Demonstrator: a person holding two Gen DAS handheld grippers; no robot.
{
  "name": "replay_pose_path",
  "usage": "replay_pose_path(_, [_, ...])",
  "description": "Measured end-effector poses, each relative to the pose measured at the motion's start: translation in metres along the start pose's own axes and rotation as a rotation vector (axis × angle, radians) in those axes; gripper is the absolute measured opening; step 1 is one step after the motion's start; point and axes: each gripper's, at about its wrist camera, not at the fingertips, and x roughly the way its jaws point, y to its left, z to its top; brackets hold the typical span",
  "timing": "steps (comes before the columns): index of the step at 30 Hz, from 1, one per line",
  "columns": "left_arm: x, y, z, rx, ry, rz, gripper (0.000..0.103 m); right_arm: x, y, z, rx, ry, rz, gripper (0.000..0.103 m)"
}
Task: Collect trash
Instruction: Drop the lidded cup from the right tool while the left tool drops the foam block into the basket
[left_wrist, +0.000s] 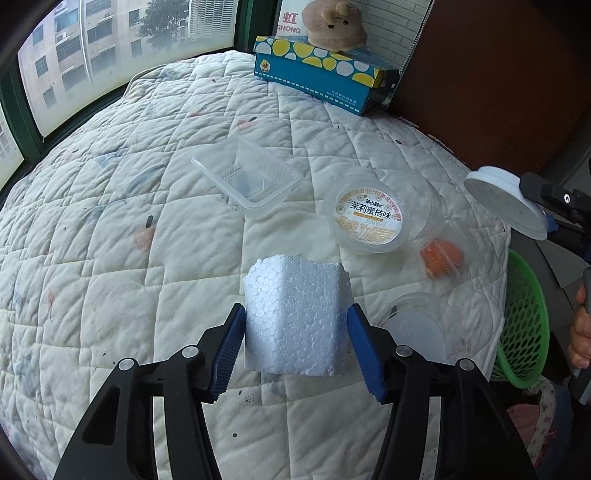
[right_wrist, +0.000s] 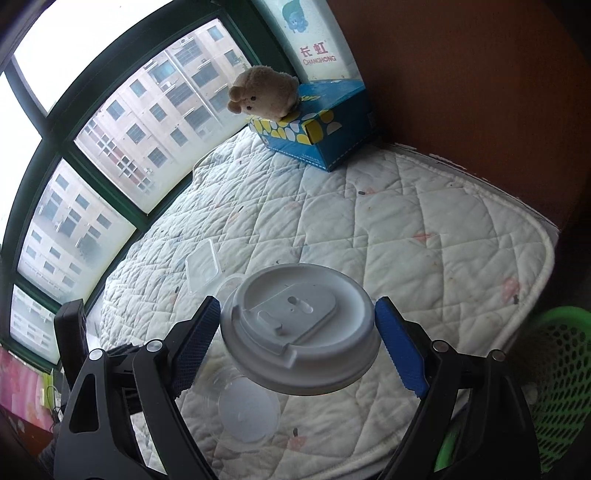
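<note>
My left gripper (left_wrist: 296, 325) is shut on a white styrofoam block (left_wrist: 295, 314) and holds it above the quilted table cover (left_wrist: 110, 258). My right gripper (right_wrist: 297, 332) is shut on a white cup lid (right_wrist: 299, 328), lifted over the table; the lid also shows in the left wrist view (left_wrist: 506, 201) at the right. On the quilt lie a clear rectangular tray (left_wrist: 247, 181), a round labelled tub (left_wrist: 373, 218), a small clear pack with orange contents (left_wrist: 443, 258) and a clear round lid (left_wrist: 417, 328) (right_wrist: 247, 410).
A green mesh basket (left_wrist: 524, 325) (right_wrist: 561, 376) sits off the table's right edge. A blue tissue box (left_wrist: 321, 74) with a plush toy (left_wrist: 332, 22) stands at the far end by a window (right_wrist: 110, 147). A brown wall (left_wrist: 498, 74) borders the right.
</note>
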Motion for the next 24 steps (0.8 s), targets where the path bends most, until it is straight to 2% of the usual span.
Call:
replay_pose_path(4, [-0.022,-0.002,0.002,0.009,-0.042,0.016,0.055,-0.023,-0.008,-0.015,0.003,-0.028,-0.021,0.085])
replay_pose_path(9, [-0.051,-0.019,0.004,0.034,-0.096,0.0,0.055,-0.044,-0.021,-0.036,0.009,-0.044,-0.063,0.085])
replay_pose_path(16, [-0.071,-0.07,0.002,0.111,-0.138,-0.054,0.055,-0.073,-0.054,-0.064,0.053,-0.058,-0.135,0.085])
replay_pose_path(24, [-0.072,-0.133,-0.005,0.2,-0.135,-0.121,0.055,-0.111,-0.102,-0.099,0.102,-0.061,-0.258,0.085])
